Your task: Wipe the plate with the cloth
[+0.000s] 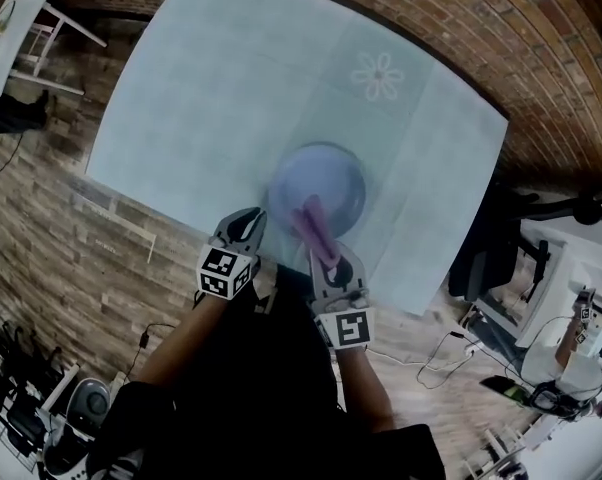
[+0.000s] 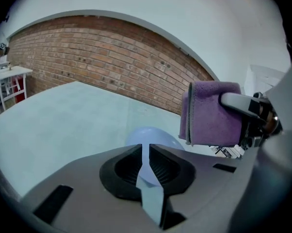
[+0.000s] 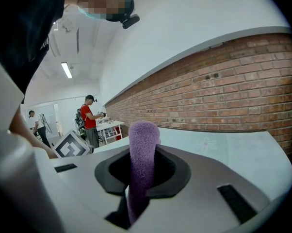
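Note:
A pale blue plate lies near the front edge of the table, which has a light blue-green cover. My right gripper is shut on a folded purple cloth that sticks out over the plate's near rim. In the right gripper view the cloth stands up between the jaws of that gripper. My left gripper hangs just left of the plate, apart from it. Its jaws are shut with nothing held. Past them I see the plate and the cloth.
A flower print marks the table cover beyond the plate. A white side table stands at the far left on the brick-pattern floor. Cables and equipment crowd the right. A person in a red shirt stands by a brick wall.

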The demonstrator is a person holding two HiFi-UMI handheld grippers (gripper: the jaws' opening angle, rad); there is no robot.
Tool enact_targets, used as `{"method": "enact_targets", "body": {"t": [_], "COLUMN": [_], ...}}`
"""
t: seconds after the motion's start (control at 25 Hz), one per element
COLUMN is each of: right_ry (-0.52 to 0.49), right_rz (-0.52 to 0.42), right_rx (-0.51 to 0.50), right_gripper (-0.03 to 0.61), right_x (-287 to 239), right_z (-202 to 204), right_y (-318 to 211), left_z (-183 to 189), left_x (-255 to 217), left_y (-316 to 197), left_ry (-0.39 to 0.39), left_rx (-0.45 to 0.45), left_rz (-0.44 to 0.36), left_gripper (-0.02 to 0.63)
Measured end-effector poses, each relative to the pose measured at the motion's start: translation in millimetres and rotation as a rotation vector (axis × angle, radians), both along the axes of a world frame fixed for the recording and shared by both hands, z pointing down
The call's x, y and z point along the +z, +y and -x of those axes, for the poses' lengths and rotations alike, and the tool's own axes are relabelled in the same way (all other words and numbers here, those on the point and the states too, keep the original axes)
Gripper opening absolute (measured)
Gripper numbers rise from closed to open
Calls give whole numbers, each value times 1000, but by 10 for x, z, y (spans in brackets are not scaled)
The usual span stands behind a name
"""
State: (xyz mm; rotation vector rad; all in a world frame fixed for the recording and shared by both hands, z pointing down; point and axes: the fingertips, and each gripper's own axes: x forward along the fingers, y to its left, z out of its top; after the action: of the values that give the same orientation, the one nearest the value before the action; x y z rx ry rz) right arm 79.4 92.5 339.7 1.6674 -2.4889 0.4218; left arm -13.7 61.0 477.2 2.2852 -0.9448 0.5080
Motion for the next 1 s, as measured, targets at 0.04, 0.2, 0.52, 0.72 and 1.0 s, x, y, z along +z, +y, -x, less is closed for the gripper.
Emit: {"method": "enact_targets", "body": {"t": [0.04, 0.2, 0.52, 0.72, 1.0], "right_ry": [-11, -23, -30, -31, -26], "right_rz": [6, 26, 75, 100, 120], "right_rx": [2, -1, 5, -4, 3], "right_gripper": [64, 64, 64, 64, 64], "right_x": [36, 198, 522, 685, 769], "right_z": [-17, -99, -253, -279, -348], "right_y": [-48, -187, -335, -364, -388], "left_z": [-26, -134, -229, -347, -428], "left_x": [78, 384, 865, 1043, 1156], "left_y": [-24, -107, -86, -145, -260], "left_ry": [-2, -1, -19, -32, -45], "left_rx": [-11, -37, -59, -49, -61], "left_rz": [19, 108, 233, 256, 251], "left_gripper": [37, 40, 167, 167, 161]}}
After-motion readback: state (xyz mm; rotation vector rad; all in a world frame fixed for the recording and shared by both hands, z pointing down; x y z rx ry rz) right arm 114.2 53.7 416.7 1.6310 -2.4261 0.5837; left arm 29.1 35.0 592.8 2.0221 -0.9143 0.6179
